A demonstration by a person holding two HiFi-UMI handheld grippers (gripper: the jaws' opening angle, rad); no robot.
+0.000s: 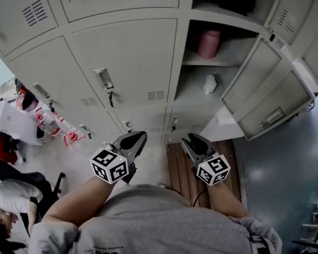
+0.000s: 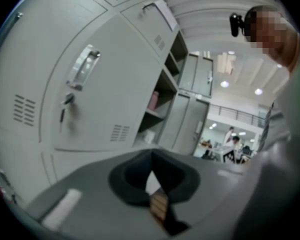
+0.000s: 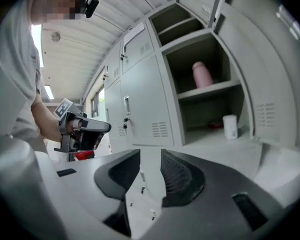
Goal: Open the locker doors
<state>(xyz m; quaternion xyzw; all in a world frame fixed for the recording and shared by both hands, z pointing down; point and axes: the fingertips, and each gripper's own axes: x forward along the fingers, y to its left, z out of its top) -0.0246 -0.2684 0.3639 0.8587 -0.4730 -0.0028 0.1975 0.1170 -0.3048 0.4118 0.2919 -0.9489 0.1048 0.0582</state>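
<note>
Nearest, at 6 o'clock: our left tongs (image 1: pixel 138 137) seem pressed together and empty, though that view is smeared. Our right tongs (image 1: pixel 190 138) stand apart, gripping nothing. Beyond, at 2 o'clock, locker doors (image 1: pixel 265 83) hang open, with a pink bottle (image 1: pixel 208 44) on a shelf (image 1: pixel 201 62). At 11 o'clock the closed door (image 1: pixel 132 52) and its handle (image 1: pixel 103 78) are untouched, and its neighbours are also shut.
</note>
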